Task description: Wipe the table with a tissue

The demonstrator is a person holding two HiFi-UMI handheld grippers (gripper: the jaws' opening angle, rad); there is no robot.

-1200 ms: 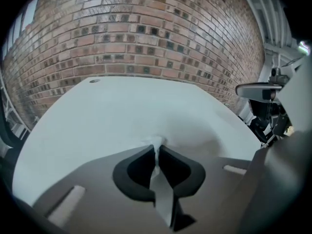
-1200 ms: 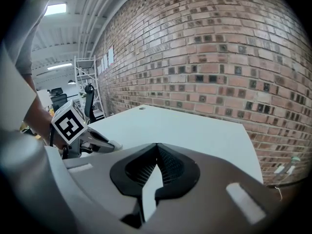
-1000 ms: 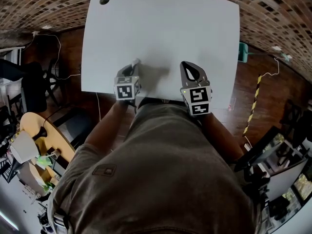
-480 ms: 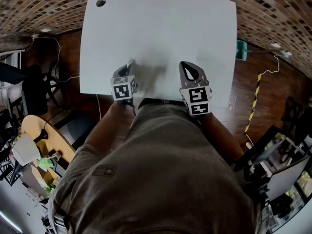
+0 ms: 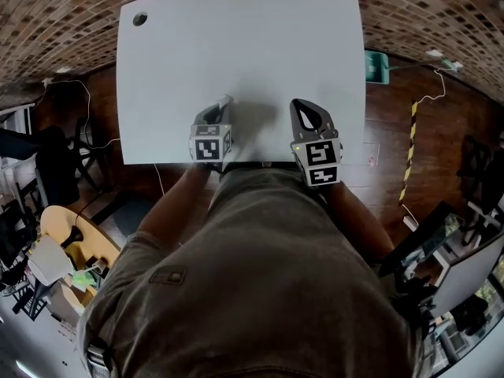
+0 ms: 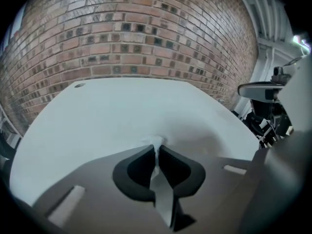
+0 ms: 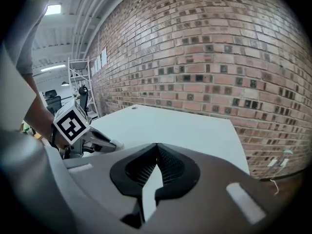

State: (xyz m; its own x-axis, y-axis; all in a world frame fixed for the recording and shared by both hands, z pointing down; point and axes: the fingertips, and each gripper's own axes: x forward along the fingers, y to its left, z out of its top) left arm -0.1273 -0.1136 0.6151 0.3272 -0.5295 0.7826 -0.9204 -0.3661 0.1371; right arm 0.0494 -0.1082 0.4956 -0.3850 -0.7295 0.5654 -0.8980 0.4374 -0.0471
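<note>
Counter: a white counter (image 5: 236,46) fills the upper half of the head view, with a small round hole (image 5: 140,19) in its corner at about 11 o'clock and a brick wall (image 6: 136,33) behind its far edge.

Left gripper: the left gripper (image 5: 224,101) is over the near edge of the counter, at about 6 o'clock on its top, pointing toward 12 o'clock and slightly to the right. Its marker cube (image 5: 209,146) sits right at the counter's edge.

Left fingers: in the left gripper view the two dark fingers (image 6: 141,162) are pressed together on a white tissue.

Tissue: the tissue (image 6: 154,141) is pinched at the very tips of the left fingers. A small crumpled tuft sticks out past them at 12 o'clock, and it lies low against the counter top. In the head view it shows only as a pale bit at the gripper's front end (image 5: 227,98).

Right gripper: the right gripper (image 5: 303,103) is at 3 o'clock of the left one, near it but apart, also over the near edge and pointing toward 12 o'clock.

Right fingers: in the right gripper view the fingers (image 7: 170,165) meet at their tips with nothing between them. The bare counter (image 7: 185,126) lies ahead.

Cross view: from the right gripper's camera, the left gripper (image 7: 116,144) shows at 9 o'clock, low over the counter top.
</note>
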